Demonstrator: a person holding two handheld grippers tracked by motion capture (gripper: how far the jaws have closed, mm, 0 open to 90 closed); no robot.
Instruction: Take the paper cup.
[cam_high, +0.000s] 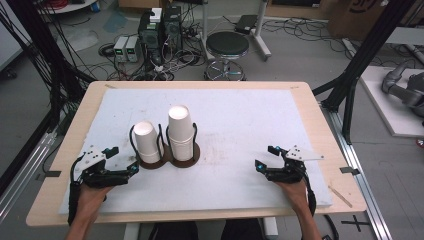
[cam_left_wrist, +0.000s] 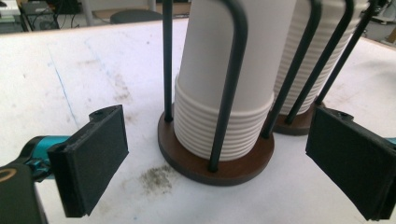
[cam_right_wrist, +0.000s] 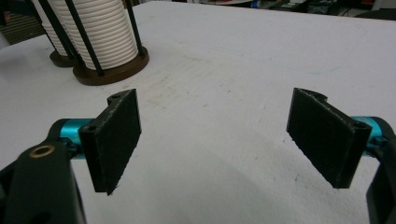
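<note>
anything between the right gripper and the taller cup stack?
Nothing. In the high view only bare white mat separates the right gripper from the taller cup stack. The right gripper view shows the same bare stretch, jaws open and empty.

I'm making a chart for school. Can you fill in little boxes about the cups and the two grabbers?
cups: two stacks of white paper cups, upside down
left stack: shorter
right stack: taller
holders: brown round bases with black wire posts, side by side
left gripper: open, close to the left stack, holding nothing
right gripper: open, holding nothing
table cover: white
</note>
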